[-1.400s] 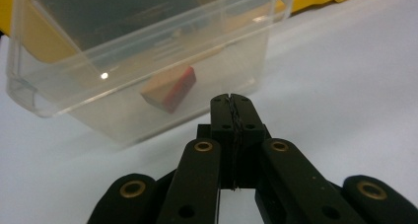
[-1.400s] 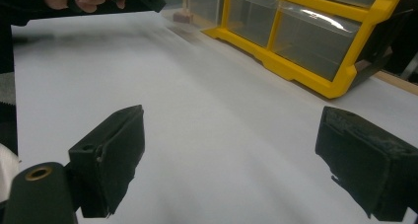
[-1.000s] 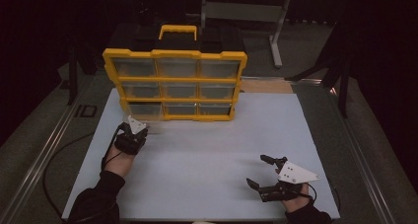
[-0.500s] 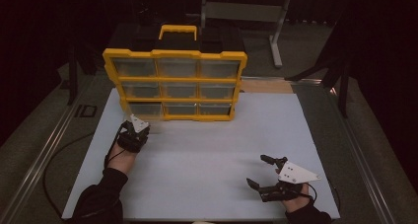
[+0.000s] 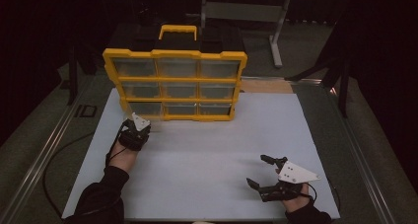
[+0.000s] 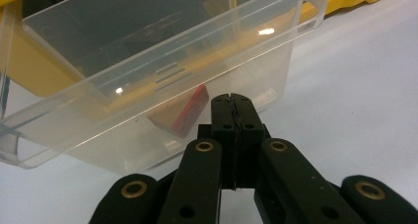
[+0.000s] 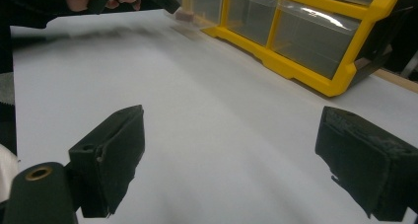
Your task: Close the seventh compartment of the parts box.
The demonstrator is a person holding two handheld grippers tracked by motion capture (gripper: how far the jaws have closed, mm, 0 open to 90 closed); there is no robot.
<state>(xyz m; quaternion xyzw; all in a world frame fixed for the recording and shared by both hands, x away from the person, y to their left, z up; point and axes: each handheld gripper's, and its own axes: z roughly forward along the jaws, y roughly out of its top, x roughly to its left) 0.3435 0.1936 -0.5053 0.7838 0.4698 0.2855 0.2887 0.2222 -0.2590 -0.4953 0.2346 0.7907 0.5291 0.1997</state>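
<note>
I see the left gripper (image 6: pixel 231 101) with jaws pressed together at the front of a clear drawer (image 6: pixel 162 61) pulled partly out of the yellow organizer's (image 5: pixel 175 83) bottom-left slot, mid-left in the high view. A red-sided block (image 6: pixel 181 113) lies inside the drawer. Right gripper (image 5: pixel 263 172) rests lower right, jaws wide apart, holding nothing.

Dim room, black backdrop across top of frame. Pale blue-white bench top (image 5: pixel 207 150) brightly lit at centre. Grey metal stand (image 5: pixel 246 12) upper middle. Grey floor (image 5: pixel 34 130) and metal rail (image 5: pixel 47 150) at left.
</note>
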